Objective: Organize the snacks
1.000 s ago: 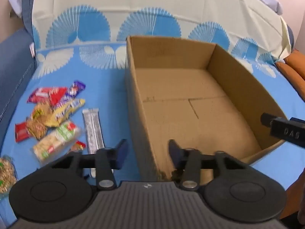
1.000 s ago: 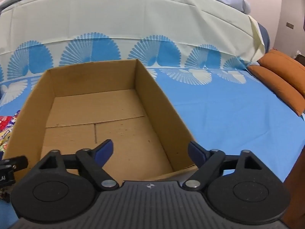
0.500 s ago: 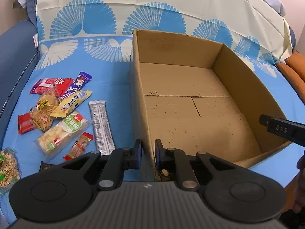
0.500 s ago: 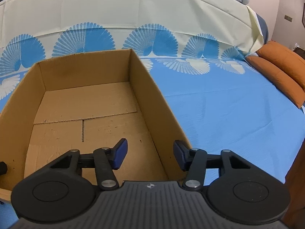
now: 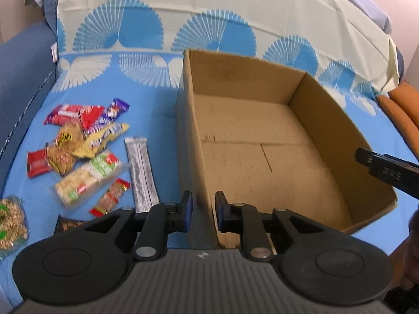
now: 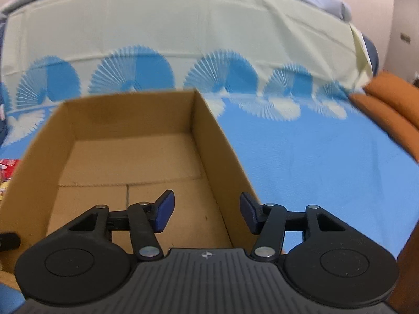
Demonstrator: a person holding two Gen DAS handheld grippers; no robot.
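Note:
An open, empty cardboard box (image 5: 262, 141) lies on a blue bed sheet. My left gripper (image 5: 203, 213) is shut on the box's left wall near its front corner, one finger on each side. A pile of snack packets (image 5: 83, 141) lies left of the box, with a silver stick pack (image 5: 141, 172) nearest the wall. In the right wrist view my right gripper (image 6: 207, 213) is open, its fingers astride the right wall of the box (image 6: 220, 157) without touching it. The right gripper's tip also shows in the left wrist view (image 5: 387, 172).
A bag of nuts (image 5: 10, 219) lies at the far left edge. A dark packet (image 5: 68, 226) lies partly under my left gripper. Orange cushions (image 6: 392, 110) lie at the right. A blue sofa arm (image 5: 23, 83) rises at the left.
My left gripper closed on the box's left wall and stays there. My right gripper narrowed around the right wall, then opened wider again and the view lifted.

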